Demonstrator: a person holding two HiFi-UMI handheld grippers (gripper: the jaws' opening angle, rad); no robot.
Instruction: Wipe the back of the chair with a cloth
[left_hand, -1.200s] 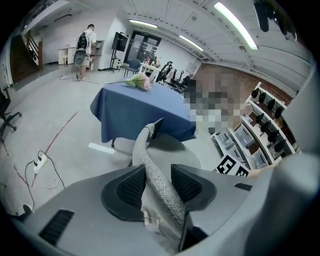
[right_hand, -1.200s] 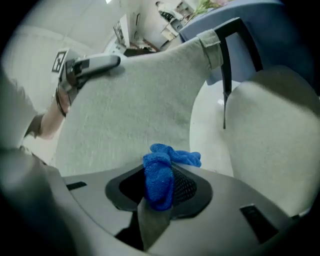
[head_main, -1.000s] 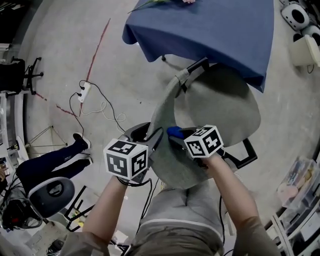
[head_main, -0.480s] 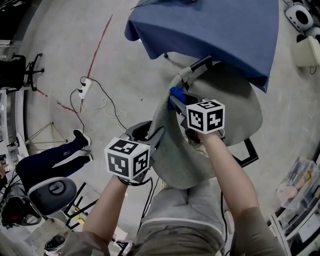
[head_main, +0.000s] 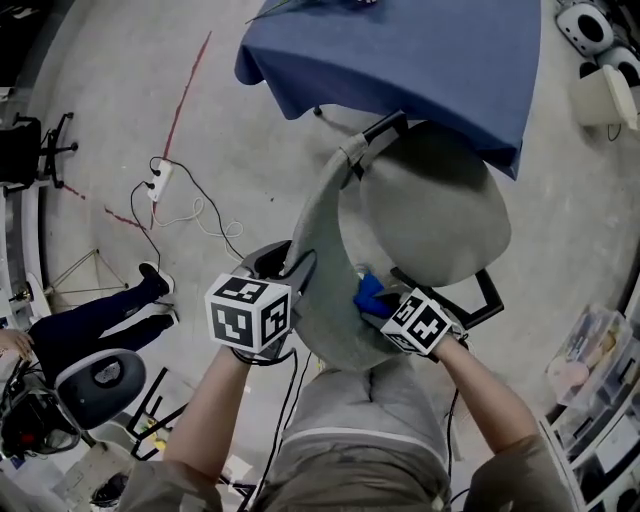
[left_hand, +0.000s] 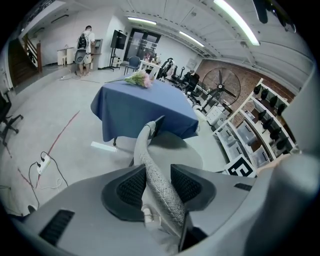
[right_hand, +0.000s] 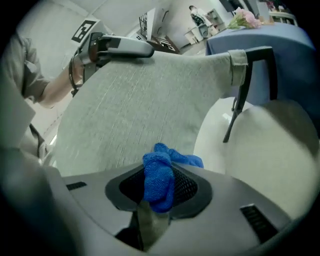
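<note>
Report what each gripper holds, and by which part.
Left gripper: the chair back, jaws closed on its upper edge. Right gripper: the blue cloth, pinched by a bunched fold.

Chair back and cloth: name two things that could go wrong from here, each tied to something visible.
1. Little blue cloth sticks out past the right gripper; its hard jaws might rub the backrest fabric.
2. The left gripper pinches only the backrest's thin top edge; a slip could let it shift.
</note>
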